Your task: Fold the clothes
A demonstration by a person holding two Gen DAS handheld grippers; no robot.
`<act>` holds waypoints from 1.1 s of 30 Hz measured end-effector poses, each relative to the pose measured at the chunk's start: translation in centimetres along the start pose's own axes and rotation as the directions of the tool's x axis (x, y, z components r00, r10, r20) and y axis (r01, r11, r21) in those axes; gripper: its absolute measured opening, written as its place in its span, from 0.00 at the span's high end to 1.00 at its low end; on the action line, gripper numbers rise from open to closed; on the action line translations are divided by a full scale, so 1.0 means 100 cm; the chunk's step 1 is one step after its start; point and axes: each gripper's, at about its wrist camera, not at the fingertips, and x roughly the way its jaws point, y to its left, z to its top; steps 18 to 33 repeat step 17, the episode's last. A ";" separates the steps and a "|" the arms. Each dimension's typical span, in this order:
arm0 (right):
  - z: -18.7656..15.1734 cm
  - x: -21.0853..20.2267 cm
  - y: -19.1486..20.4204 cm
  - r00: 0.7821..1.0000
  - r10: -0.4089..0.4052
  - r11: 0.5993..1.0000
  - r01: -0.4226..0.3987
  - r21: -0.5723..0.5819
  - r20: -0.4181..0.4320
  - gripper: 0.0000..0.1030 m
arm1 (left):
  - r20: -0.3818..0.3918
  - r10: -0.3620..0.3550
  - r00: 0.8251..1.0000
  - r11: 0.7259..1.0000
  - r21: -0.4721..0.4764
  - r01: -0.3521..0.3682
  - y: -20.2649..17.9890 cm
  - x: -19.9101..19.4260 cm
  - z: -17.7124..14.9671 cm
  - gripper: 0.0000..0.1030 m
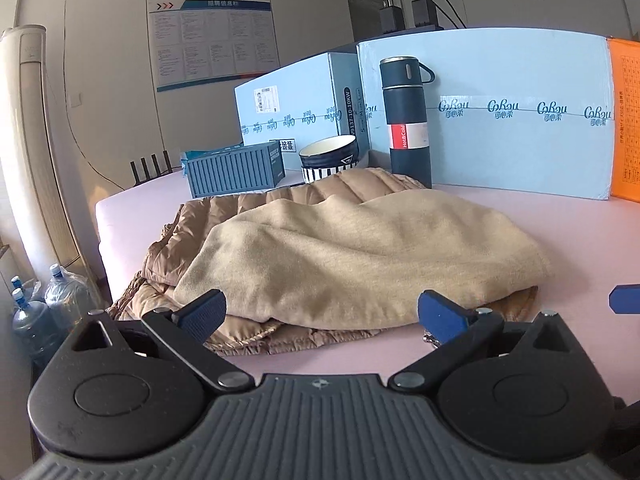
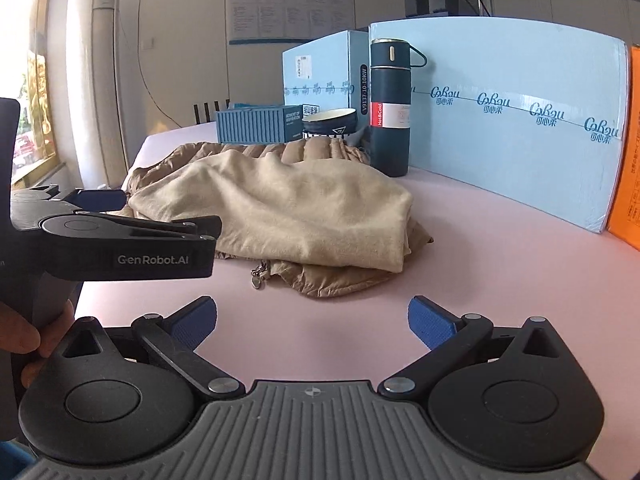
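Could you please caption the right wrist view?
Open right gripper over pink table, facing folded beige garment.

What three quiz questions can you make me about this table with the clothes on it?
1. True or false: the beige fleece cloth lies on top of the brown quilted puffer jacket.
2. What stands nearest the tall dark blue thermos flask? A) striped ceramic bowl B) blue container-shaped box C) orange carton
3. Fill in: the jaws of the left gripper and right gripper are both ____.

Key: 1 true; 2 A; 3 open
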 end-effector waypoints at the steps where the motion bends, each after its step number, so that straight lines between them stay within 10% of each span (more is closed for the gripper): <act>1: 0.000 0.000 0.000 1.000 0.000 1.000 0.000 0.000 0.000 0.00 | 0.000 0.008 1.000 1.000 0.003 -0.008 -0.002 -0.001 0.000 0.00; 33: -0.001 0.005 -0.006 0.999 0.021 0.999 -0.020 0.040 -0.027 0.00 | 0.019 0.018 1.000 1.000 0.021 -0.018 -0.020 -0.009 0.002 0.00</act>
